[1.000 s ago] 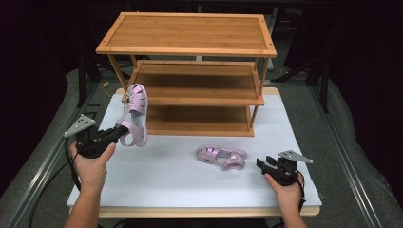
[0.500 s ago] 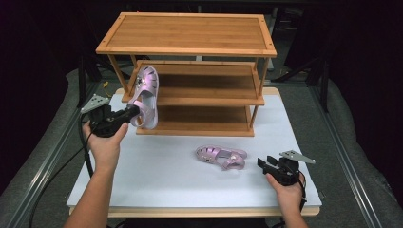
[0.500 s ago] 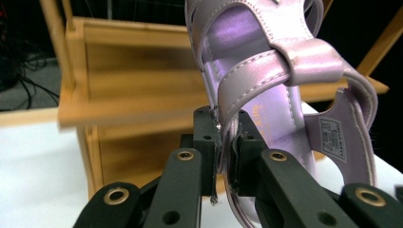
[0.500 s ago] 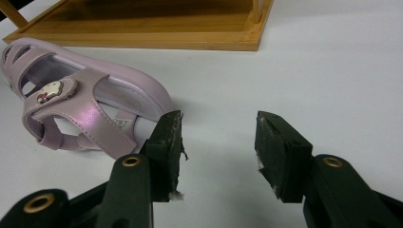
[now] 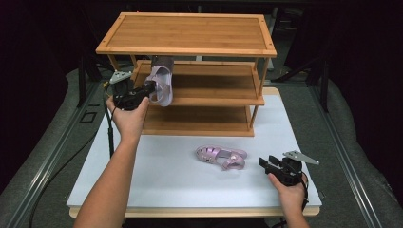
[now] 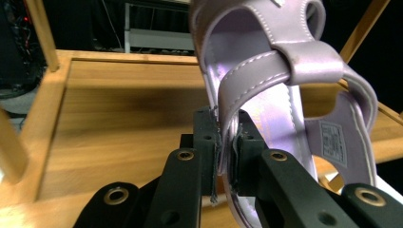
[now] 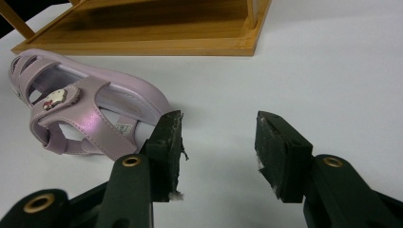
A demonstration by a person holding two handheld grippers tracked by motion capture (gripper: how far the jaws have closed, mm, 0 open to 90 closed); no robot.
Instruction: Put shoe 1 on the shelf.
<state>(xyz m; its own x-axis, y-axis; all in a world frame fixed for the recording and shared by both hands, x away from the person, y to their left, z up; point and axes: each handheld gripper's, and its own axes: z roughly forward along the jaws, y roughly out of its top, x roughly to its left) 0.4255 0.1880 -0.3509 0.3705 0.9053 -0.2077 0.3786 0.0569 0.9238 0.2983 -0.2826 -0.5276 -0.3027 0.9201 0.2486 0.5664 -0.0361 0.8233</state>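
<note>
L gripper (image 5: 148, 89) clamps a lilac sandal (image 5: 160, 85) by its strap, toe up, at the wooden rack's (image 5: 190, 33) mid shelf, left end. R gripper (image 5: 266, 164) open, nothing betw jaws, in front of rack beside 2nd sandal (image 5: 221, 156) on table (image 5: 157, 175).

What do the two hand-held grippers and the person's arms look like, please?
Both the left gripper and the right gripper are black, with brass-coloured rivets along the jaws, worn dark pads, a grey three-cornered plate on top and a black trailing cable. The forearms are bare, with no sleeves in sight.

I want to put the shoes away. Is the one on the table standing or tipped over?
Tipped on its side: the sandal shows its straps sideways.
</note>
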